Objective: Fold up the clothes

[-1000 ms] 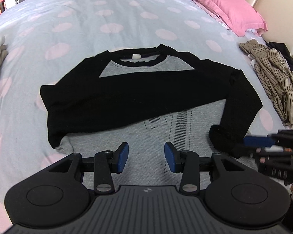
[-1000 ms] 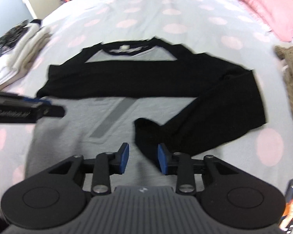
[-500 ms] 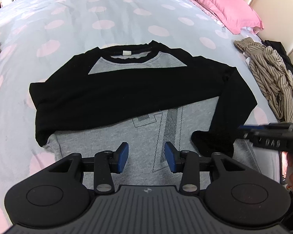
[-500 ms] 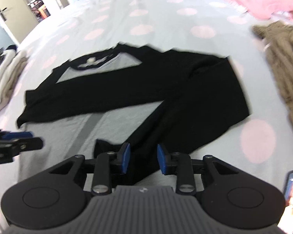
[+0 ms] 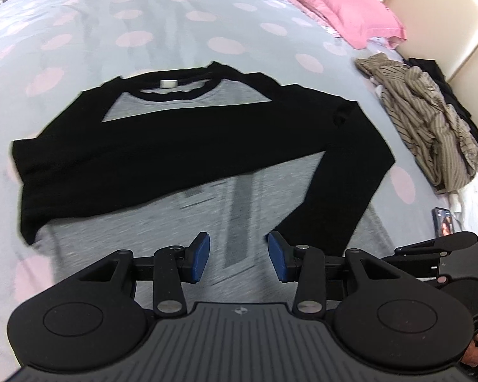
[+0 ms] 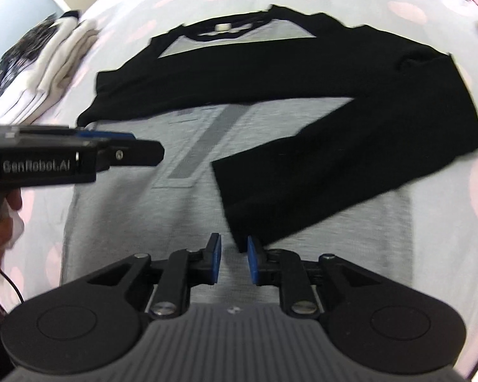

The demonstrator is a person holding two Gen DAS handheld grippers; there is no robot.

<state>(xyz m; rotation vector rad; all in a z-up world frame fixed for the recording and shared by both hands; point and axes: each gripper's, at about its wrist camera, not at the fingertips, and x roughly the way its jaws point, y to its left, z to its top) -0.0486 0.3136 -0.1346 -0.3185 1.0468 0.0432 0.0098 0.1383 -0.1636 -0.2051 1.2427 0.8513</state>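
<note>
While both claws hover low over the bed, neither one grips anything. Nearest the camera, the left claw hangs with its blue pads spread wide, released, above the grey lower front of the shirt. The right claw has its pads parted by a narrower gap, also released, with bare grey cloth showing between them; the cuff of a black sleeve lies just ahead and slightly right of its tips, not between them. From there that sleeve runs up and away to the right shoulder, bent back across the shirt's body. Farther ahead of both claws, the other black sleeve lies folded straight across the chest, with the neckline and a small white label beyond it. The shirt lies flat on the grey bedspread with pink dots. Off to the right of the left claw sit a phone and a crumpled striped garment; farthest away lies a pink pillow. Left of the right claw, a stack of folded clothes rests.
</note>
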